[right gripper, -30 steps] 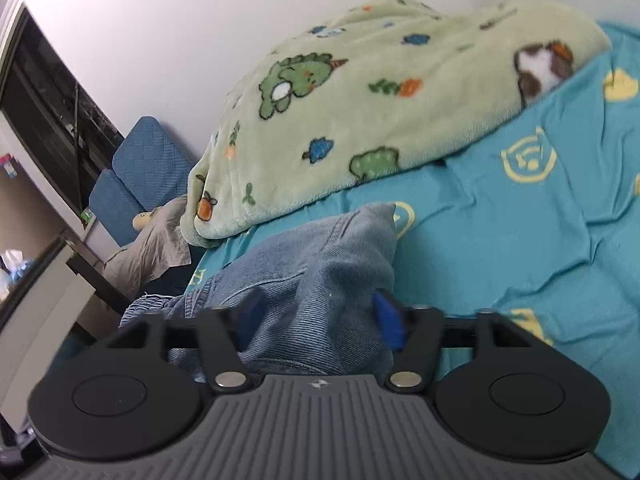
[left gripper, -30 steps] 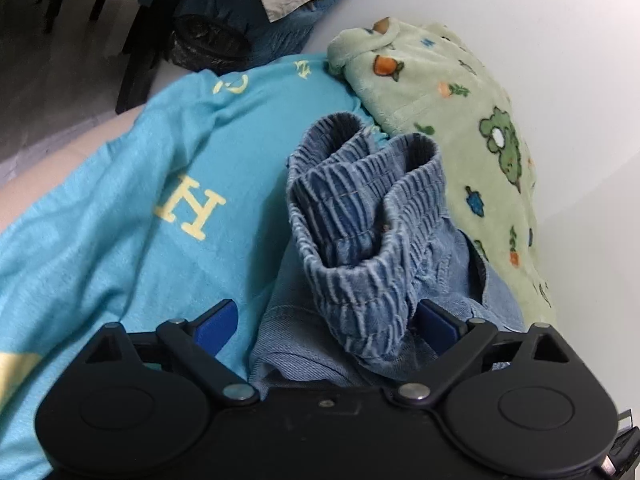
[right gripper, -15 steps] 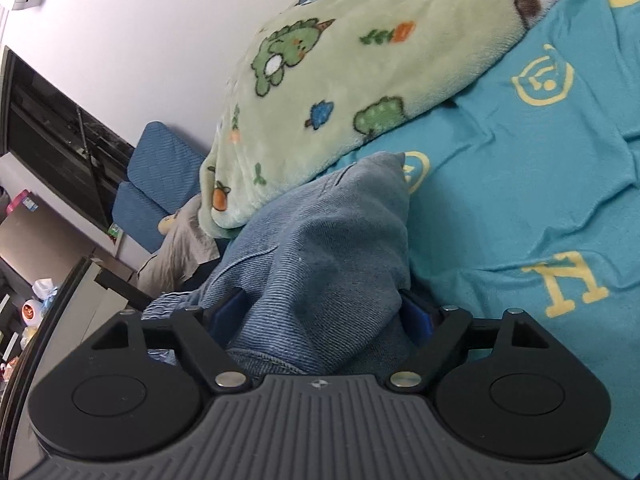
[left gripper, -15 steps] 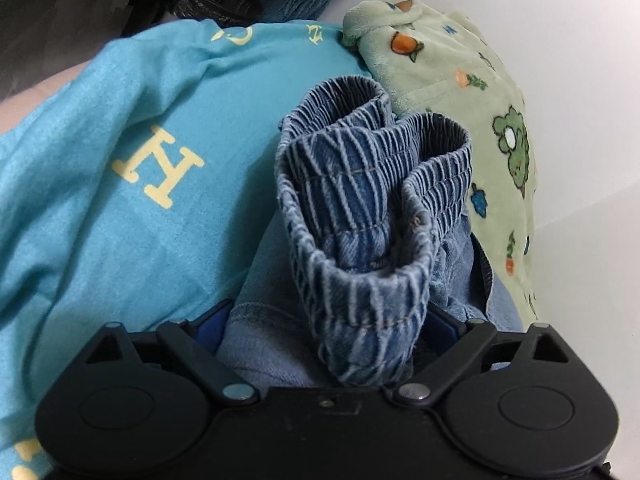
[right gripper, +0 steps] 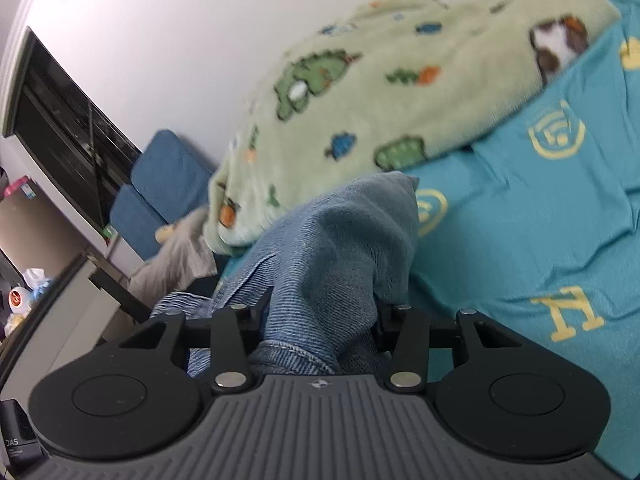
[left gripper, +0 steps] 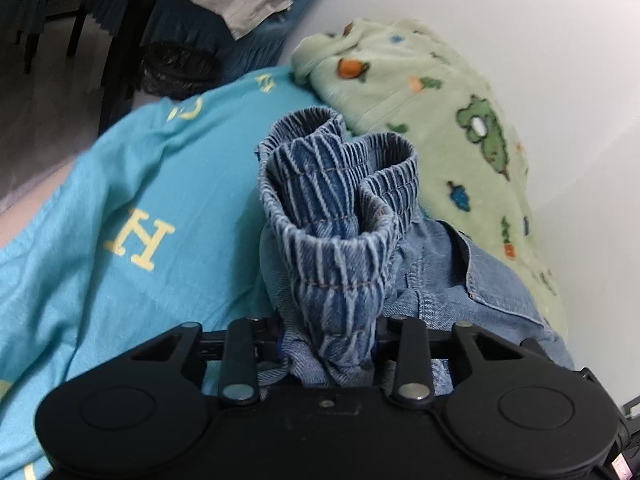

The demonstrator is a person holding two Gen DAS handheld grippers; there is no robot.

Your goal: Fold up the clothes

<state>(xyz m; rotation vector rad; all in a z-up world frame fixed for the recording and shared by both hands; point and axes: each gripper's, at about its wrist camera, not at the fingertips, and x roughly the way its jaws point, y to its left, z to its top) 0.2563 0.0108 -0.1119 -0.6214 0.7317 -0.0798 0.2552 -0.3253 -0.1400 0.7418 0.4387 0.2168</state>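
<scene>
A: Where did the denim garment (left gripper: 472, 276) sit at that point?

B: On the turquoise bedsheet (left gripper: 132, 184) printed with yellow letters, low and centre in both wrist views. Just beyond it lay the pale green fleece blanket (left gripper: 452, 116), bunched along the white wall (left gripper: 520, 8) toward the upper right of the left view.

A: And the left gripper (left gripper: 329, 354)?

B: Its jaws were closing, and the ribbed elastic waistband (left gripper: 340, 216) stood bunched between them, rising up the middle of the frame in a folded loop. The fabric filled the gap and looked pinched.

A: The right gripper (right gripper: 320, 330)?

B: Also closing, with a hump of plain denim between the jaws. That hump climbed from bottom centre to a soft peak near the middle of the frame, touching the blanket's edge. I'd call it gripped as well, though the pads themselves were hidden behind cloth.

A: So which way did the garment run?

B: As I read it, its long axis ran from one gripper to the other: waistband end at the left, the plainer end, possibly a leg, at the right. In the right view a strip of ribbed band showed at the lower left, beside the gripper's body, so the left hand's end lay off that way.

A: What did the next move turn on?

B: Probably on drawing the two ends apart along that axis, so the denim would stretch flat before any fold.
</scene>
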